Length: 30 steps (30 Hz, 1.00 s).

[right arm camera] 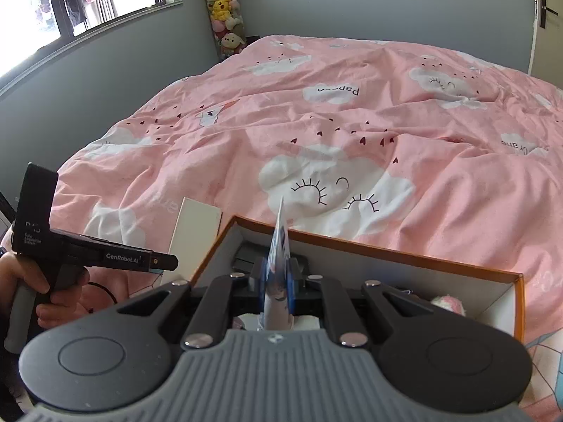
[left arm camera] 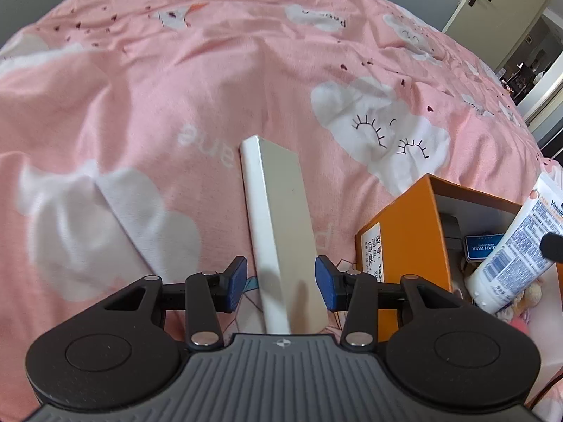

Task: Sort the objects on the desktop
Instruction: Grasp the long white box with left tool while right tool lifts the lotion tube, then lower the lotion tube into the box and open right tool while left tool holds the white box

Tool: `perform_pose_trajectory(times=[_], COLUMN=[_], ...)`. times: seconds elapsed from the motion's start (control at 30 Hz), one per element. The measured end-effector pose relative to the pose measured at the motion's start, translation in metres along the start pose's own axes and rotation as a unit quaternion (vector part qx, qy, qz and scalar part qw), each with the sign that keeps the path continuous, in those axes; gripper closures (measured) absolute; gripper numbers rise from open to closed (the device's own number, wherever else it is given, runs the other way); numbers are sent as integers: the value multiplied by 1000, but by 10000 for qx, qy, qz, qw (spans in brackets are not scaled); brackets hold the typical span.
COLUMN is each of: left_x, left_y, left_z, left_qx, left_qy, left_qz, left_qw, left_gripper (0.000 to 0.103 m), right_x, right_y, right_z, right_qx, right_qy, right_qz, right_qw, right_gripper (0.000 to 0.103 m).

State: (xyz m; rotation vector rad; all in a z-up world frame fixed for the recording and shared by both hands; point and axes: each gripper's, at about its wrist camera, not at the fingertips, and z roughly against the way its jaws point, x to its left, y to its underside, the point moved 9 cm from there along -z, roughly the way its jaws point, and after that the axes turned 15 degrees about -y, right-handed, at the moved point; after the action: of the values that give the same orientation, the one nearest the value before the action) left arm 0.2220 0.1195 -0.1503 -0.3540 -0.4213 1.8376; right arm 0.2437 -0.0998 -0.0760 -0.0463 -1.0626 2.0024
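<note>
A long white box (left arm camera: 281,225) lies on the pink bedspread and runs between the blue pads of my left gripper (left arm camera: 280,283), which is open around its near end; the pads stand apart from its sides. The same box shows in the right wrist view (right arm camera: 195,235), left of the orange storage box (right arm camera: 387,249). My right gripper (right arm camera: 278,274) is shut on a white Vaseline tube (right arm camera: 278,263) and holds it over the open orange box (left arm camera: 404,232). The tube shows in the left wrist view (left arm camera: 517,242), tilted over the box.
The orange box holds a dark blue tin (left arm camera: 484,244), a black item (right arm camera: 246,258) and a pink fluffy thing (right arm camera: 448,304). The pink quilt (right arm camera: 352,133) covers the whole bed. A grey wall, window and plush toys (right arm camera: 225,10) stand behind it.
</note>
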Motion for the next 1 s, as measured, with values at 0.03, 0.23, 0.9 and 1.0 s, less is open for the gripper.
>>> perform_pose_trajectory(times=[0.03,0.23,0.9,1.0], left_x=[-1,-8,-11,-9], left_y=[0,3,13,20], left_z=[-3,-20,-11,-9], left_qx=[36,164,114,138], left_qy=[-45,-167,-205,-240], left_qz=[-11,-139,-255,-330], left_qw=[10000,9996,9994,9991], left_gripper=[53,53,67,67], right_x=[-2,-7,4,3], right_y=[1,10,25,30], right_z=[-3,-26,-64,-68], right_qx=[32,262,708,877], right_qy=[-37,-270,-795,-784], right_qz=[32,228,833,806], right_qw=[10000,9990,9908,9898], right_gripper=[90,90,90,89])
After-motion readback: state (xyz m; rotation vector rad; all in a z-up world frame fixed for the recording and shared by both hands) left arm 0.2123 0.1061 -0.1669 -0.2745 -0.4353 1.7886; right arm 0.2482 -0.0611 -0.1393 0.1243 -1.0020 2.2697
